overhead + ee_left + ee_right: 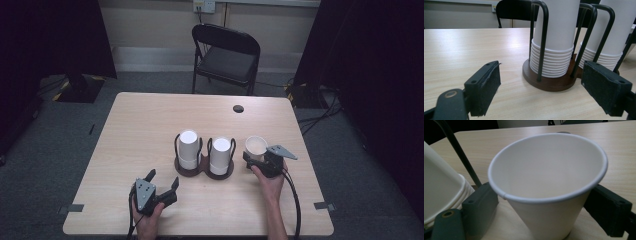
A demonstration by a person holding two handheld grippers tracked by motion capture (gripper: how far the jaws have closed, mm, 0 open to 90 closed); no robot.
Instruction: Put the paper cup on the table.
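Observation:
A dark wooden holder (202, 172) with black wire loops stands mid-table and carries two upside-down stacks of white paper cups (189, 148) (220, 154). Just right of it, my right gripper (256, 156) is shut on a single upright white paper cup (256, 144), jaws pressed on both sides of its wall (549, 220). My left gripper (163, 177) is open near the front edge, left of the holder, with nothing between its jaws. In the left gripper view the holder base (549, 84) and the nearer cup stack (554, 50) lie a short way ahead of that gripper (541, 73).
The wooden table (145, 120) has a round cable hole (238, 108) at its far right. A black folding chair (227, 55) stands beyond the far edge. Dark curtains hang at both sides. A cable trails from the right gripper off the front edge.

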